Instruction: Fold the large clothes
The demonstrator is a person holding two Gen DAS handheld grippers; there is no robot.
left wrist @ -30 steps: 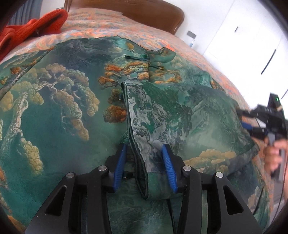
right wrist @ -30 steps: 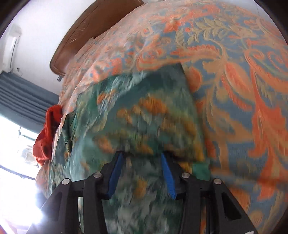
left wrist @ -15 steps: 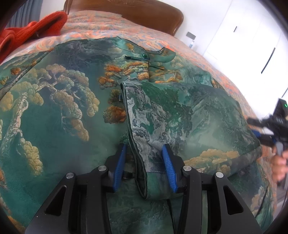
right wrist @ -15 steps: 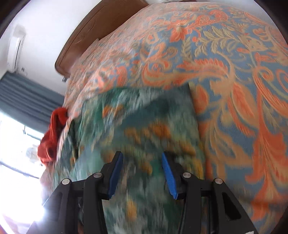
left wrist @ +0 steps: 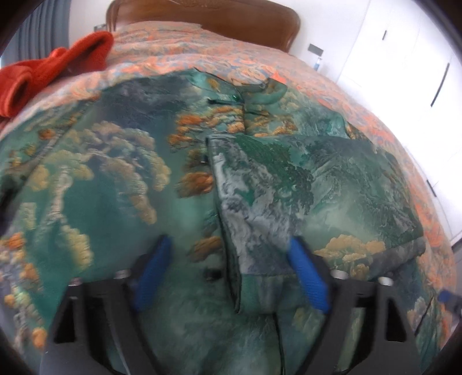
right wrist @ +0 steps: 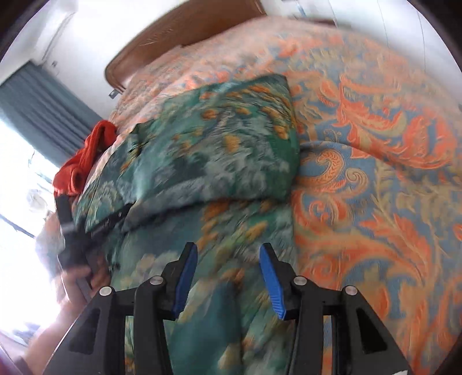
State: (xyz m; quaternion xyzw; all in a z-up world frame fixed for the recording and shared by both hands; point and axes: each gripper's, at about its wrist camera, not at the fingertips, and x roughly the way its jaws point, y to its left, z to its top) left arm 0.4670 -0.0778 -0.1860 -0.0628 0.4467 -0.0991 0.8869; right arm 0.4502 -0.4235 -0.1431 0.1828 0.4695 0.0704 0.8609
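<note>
A large green garment with a tree and mountain print [left wrist: 121, 184] lies spread on the bed. Its right sleeve [left wrist: 303, 196] is folded across the body, the cuff end lying between my left fingers. My left gripper [left wrist: 231, 256] is open wide just above the cloth and holds nothing. In the right wrist view the same garment [right wrist: 219, 155] shows with the folded sleeve on top. My right gripper [right wrist: 228, 259] is open and empty over the garment's lower part. The left gripper [right wrist: 72, 230] shows at that view's left edge.
The bed has an orange and blue patterned bedspread [right wrist: 375, 178]. A red knit garment [left wrist: 55, 72] lies at the far left of the bed. A wooden headboard [left wrist: 219, 17] stands at the back. White cupboard doors [left wrist: 404, 52] stand at the right.
My left gripper has opened wide and let go of the sleeve cuff, which now lies on the garment. My right gripper has pulled back from the garment and swung toward its lower part.
</note>
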